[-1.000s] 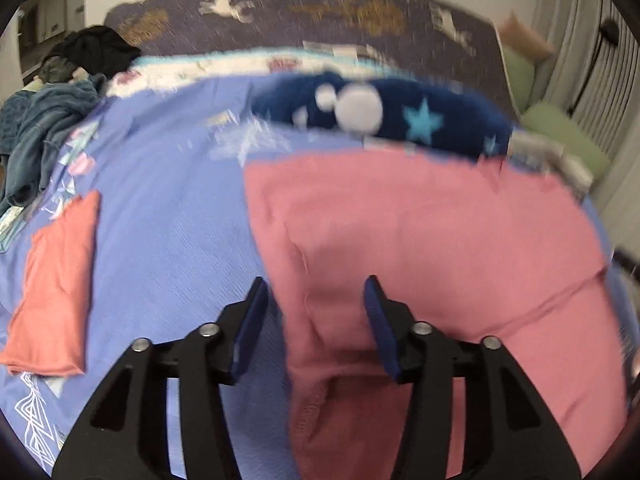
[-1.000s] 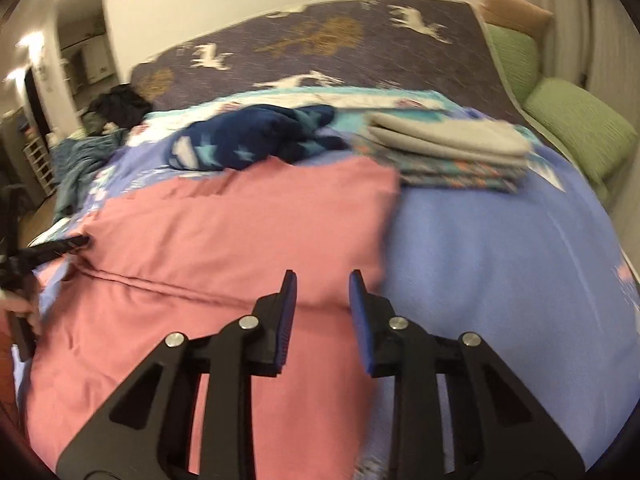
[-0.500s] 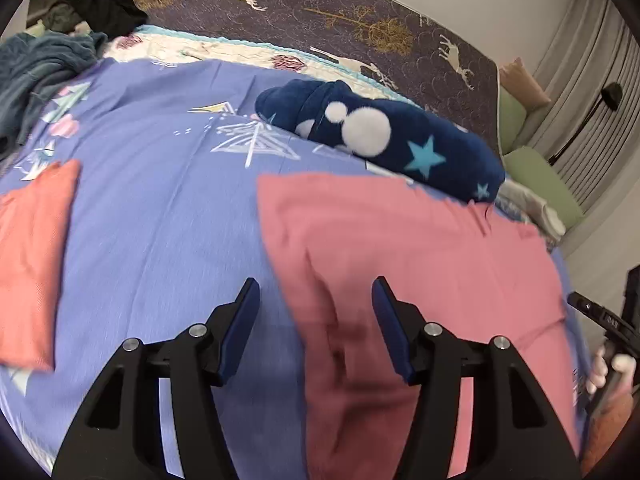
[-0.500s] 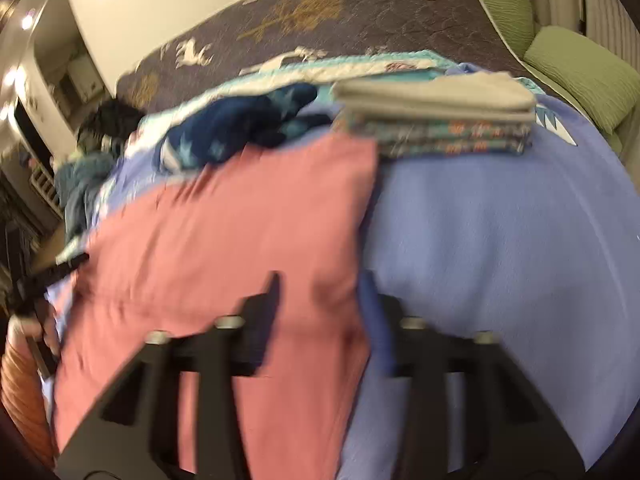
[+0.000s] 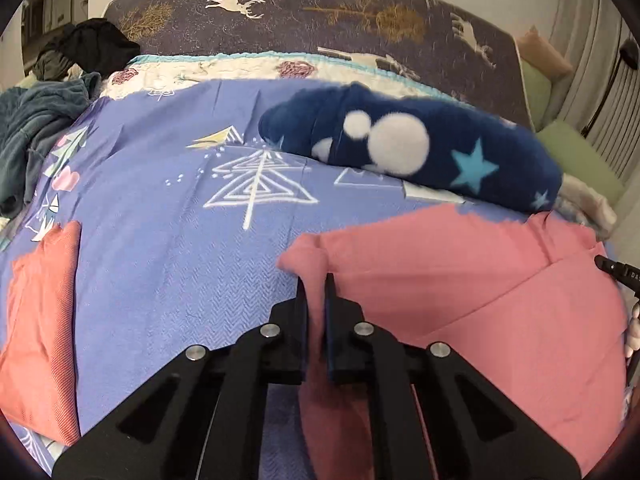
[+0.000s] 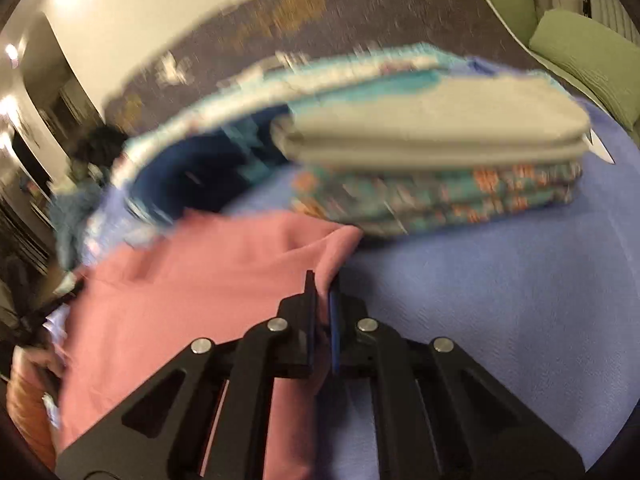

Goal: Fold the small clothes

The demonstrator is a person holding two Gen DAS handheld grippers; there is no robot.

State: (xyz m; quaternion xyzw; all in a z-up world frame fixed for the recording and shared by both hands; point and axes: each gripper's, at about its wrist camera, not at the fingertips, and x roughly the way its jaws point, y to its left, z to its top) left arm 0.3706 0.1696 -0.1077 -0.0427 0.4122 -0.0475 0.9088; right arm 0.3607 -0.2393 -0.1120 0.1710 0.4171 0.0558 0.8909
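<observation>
Two hand-held grippers pinch the same pink garment (image 5: 460, 280), which lies spread on the blue bedspread (image 5: 160, 240) of a bed. The left hand-held gripper (image 5: 315, 292) has its jaws closing, nearly together, on the garment's left corner, with a bunch of pink cloth pushed up between and just past its fingertips. The right hand-held gripper (image 6: 322, 292) is clamped on the garment's right corner, where the cloth rises in a small peak between its narrow jaws; that view is blurred. Beyond the garment lies a dark blue fleece piece (image 5: 420, 152) with white dots and stars. A stack of folded clothes (image 6: 436, 160) sits just beyond the right corner. A folded orange piece (image 5: 40, 328) lies well apart, at the left.
</observation>
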